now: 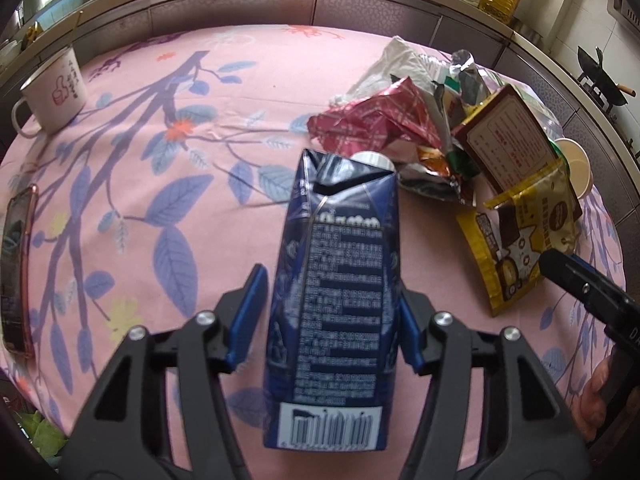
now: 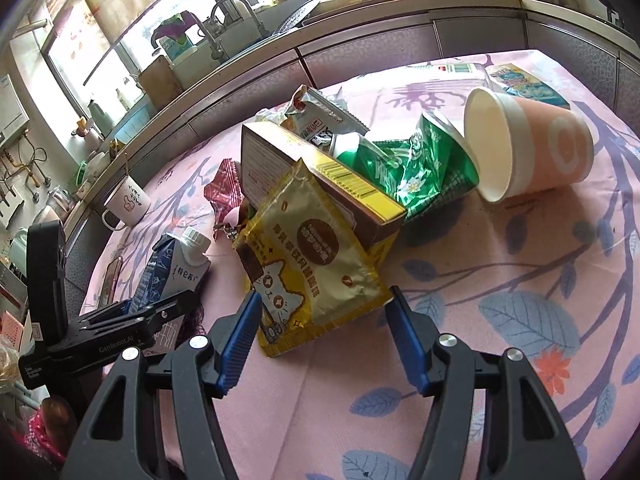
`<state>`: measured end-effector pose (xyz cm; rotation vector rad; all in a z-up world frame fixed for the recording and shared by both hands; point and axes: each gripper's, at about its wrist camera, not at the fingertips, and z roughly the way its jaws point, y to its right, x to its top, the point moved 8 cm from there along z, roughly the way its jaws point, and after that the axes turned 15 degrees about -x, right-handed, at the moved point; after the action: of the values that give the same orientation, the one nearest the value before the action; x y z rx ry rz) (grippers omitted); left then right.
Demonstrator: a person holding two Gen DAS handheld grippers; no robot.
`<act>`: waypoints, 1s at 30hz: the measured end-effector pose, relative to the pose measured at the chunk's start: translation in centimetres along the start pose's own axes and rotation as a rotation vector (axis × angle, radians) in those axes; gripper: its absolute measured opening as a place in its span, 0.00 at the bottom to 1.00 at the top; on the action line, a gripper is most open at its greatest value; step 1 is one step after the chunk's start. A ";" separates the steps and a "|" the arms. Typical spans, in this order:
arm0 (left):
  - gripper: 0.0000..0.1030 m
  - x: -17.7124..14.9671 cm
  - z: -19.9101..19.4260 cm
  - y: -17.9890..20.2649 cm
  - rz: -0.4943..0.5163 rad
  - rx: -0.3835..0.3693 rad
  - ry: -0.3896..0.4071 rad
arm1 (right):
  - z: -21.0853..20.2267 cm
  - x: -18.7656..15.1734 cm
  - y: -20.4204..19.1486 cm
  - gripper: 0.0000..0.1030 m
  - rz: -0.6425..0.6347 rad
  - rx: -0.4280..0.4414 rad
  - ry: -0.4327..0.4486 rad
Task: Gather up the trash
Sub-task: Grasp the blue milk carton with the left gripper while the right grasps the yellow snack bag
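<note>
Nearest the left wrist camera: dark blue milk carton point(image 1: 340, 232), lengthwise between the pads of the left gripper point(image 1: 332, 292). Right pad against its side, a sliver of gap at the left pad; impossible to tell whether truly pinched or merely bracketed. Nearest the right wrist camera: right gripper point(image 2: 324, 294) spread wide and empty, straddling the near edge of a yellow snack pouch point(image 2: 308, 248) without touching it.

Judging by the layout, early in the job. No bin or bag for the trash in either view, and nothing visibly put away. Left on the pink tablecloth point(image 1: 240, 80): a pile on the right with the pouch, a brown-and-yellow box point(image 2: 320, 172), a red wrapper point(image 1: 372, 120), a crumpled white bag point(image 1: 392, 64), a green wrapper point(image 2: 420, 168) and a tipped pink paper cup point(image 2: 532, 144).

Only in the left view: carton's barcode end, and a phone point(image 1: 16, 272) at the left edge. Only in the right view: carton's white cap, the cup's open mouth, more packets on the far right. Enamel mug point(image 1: 56, 88) far left in both, probably not trash.
</note>
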<state>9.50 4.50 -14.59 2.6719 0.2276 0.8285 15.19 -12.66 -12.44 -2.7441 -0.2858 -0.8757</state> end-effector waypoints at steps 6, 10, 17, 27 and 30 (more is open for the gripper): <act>0.61 0.0 0.0 0.0 0.000 0.027 -0.004 | 0.2 -0.6 -0.5 0.31 0.003 0.052 -0.034; 0.65 0.1 -0.1 -0.2 -0.001 0.046 0.002 | -0.5 -1.6 -1.2 0.21 -0.027 0.079 -0.031; 0.67 0.3 0.0 -0.5 -0.001 0.049 0.001 | -1.4 -2.0 -1.1 0.22 -0.031 0.093 -0.007; 0.70 0.2 0.0 -0.7 -0.003 0.050 0.003 | -1.3 -2.0 2.1 0.69 0.154 0.165 -0.036; 0.70 0.1 0.2 -0.9 0.000 0.050 0.001 | -1.3 -2.0 2.1 0.69 0.149 0.163 -0.039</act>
<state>9.66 5.30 -14.97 2.7176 0.2519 0.8348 13.36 -15.27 -12.94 -2.5951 -0.1505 -0.7281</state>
